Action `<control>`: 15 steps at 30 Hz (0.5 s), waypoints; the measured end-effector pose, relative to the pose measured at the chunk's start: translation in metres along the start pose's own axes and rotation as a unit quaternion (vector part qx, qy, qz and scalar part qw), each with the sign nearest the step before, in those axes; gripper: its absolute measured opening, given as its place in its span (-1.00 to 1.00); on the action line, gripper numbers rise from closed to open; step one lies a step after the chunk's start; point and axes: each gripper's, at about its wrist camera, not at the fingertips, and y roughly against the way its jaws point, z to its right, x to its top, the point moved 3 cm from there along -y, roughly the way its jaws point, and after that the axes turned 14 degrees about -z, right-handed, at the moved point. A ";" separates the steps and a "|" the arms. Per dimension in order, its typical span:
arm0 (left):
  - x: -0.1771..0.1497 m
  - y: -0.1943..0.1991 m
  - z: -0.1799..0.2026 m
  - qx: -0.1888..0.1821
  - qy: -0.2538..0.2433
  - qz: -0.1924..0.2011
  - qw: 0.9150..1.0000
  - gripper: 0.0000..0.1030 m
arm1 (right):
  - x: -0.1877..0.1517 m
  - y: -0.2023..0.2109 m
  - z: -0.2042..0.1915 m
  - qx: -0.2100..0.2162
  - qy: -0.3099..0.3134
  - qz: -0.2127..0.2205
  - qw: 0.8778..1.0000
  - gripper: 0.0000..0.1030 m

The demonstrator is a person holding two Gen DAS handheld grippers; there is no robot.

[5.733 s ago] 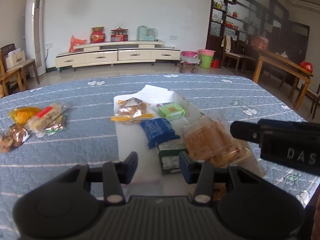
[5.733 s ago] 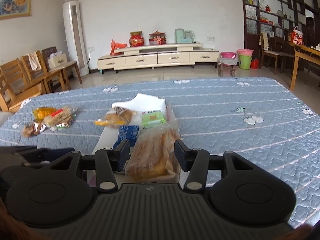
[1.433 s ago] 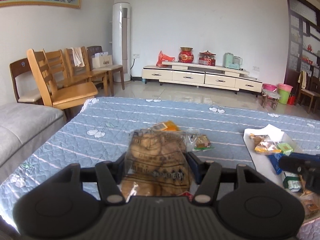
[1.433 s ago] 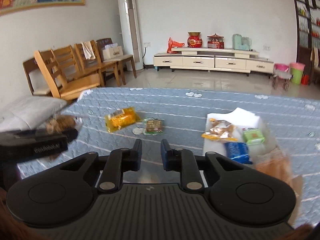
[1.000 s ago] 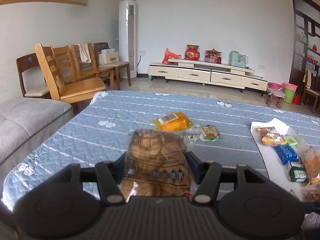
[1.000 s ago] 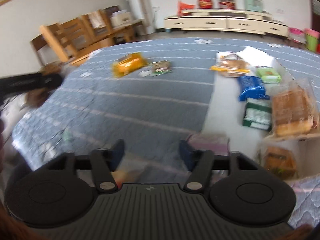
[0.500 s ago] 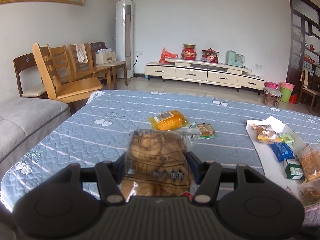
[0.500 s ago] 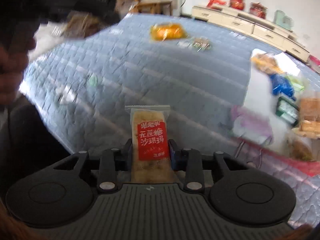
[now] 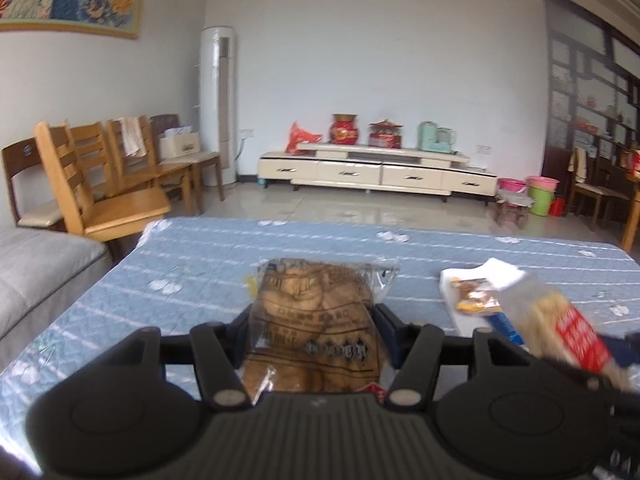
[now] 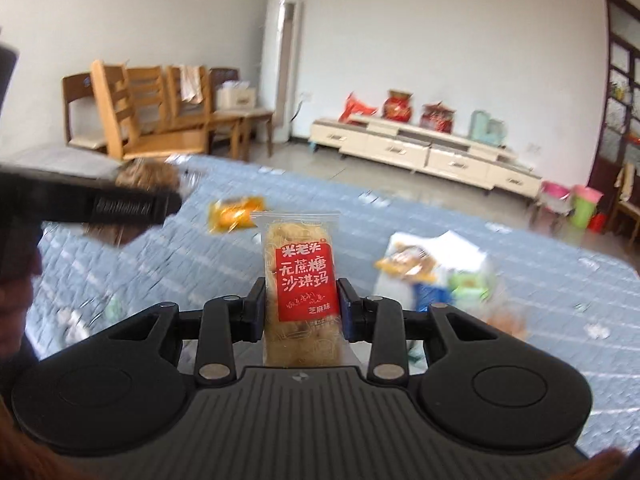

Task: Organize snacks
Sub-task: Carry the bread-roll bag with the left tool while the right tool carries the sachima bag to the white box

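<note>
In my right gripper (image 10: 301, 307) I have the red-labelled snack bar (image 10: 301, 280), a clear packet with a pale, stringy cake inside and a red panel of white characters. It stands upright between the two pads, which press on its sides near the lower half; the sealed top edge rises above them. The bar is held up off the blue quilted cover (image 10: 540, 280), not resting on it. In the left wrist view the same bar (image 9: 560, 324) shows blurred at the right edge, tilted.

My left gripper (image 9: 314, 336) is clamped on the bag of brown pastries (image 9: 314, 328), a crinkled clear bag with dark print. Its jaws close against the bag's sides and the bag fills the gap, its top leaning away from me over the cover. From the right wrist view, this gripper reaches in from the left with the bag only a brown blur at its tip.

On the cover beyond, a yellow-orange packet (image 10: 236, 212) lies by itself. To the right sits a white sheet (image 9: 500, 272) carrying several snacks: an orange-brown packet (image 9: 474, 298), a blue one (image 10: 432, 294) and a green one (image 10: 470, 282), too blurred to read.

Behind are wooden chairs (image 9: 100, 184), a tall white standing unit (image 9: 218, 104) and a long low cabinet (image 9: 376, 170).
</note>
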 end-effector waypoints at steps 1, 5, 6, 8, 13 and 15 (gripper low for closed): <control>0.002 0.001 0.006 -0.003 -0.006 0.003 1.000 0.16 | 0.002 0.002 0.006 -0.004 -0.006 0.005 1.000 -0.19; 0.009 0.006 0.025 -0.020 -0.021 0.014 0.999 0.16 | 0.008 0.010 0.034 -0.024 -0.031 0.021 0.999 -0.19; 0.011 0.006 0.030 -0.025 -0.024 0.015 0.999 0.16 | 0.009 0.012 0.039 -0.028 -0.036 0.024 0.999 -0.19; 0.016 0.007 0.039 -0.036 -0.027 0.017 0.999 0.16 | 0.010 0.014 0.050 -0.040 -0.047 0.033 0.998 -0.19; 0.026 0.006 0.061 -0.061 -0.045 0.018 0.997 0.16 | 0.019 0.029 0.079 -0.063 -0.071 0.056 0.994 -0.19; 0.029 0.004 0.069 -0.067 -0.051 0.020 0.996 0.16 | 0.020 0.032 0.090 -0.069 -0.082 0.061 0.992 -0.19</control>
